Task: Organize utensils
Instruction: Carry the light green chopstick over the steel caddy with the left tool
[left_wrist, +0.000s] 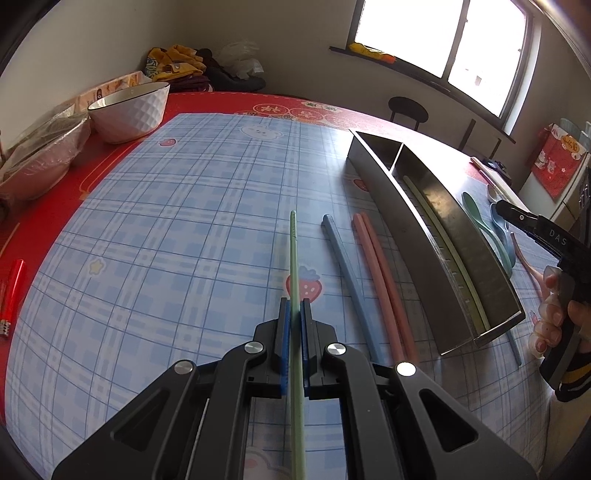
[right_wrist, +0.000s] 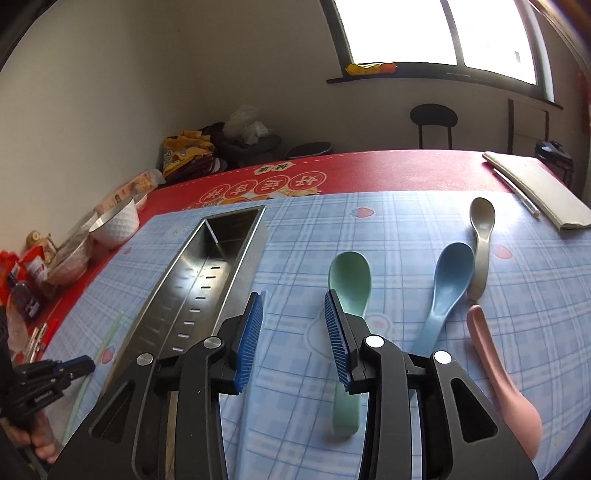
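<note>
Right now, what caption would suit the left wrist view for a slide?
Left gripper clamps a green chopstick above the checked mat, beside blue and pink chopsticks and a steel tray.

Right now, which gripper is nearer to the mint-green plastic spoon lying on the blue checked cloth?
Right. The right gripper hangs open just over the mint-green spoon, one finger above its handle. The left gripper, shut on a green chopstick, sits beyond the steel tray.
</note>
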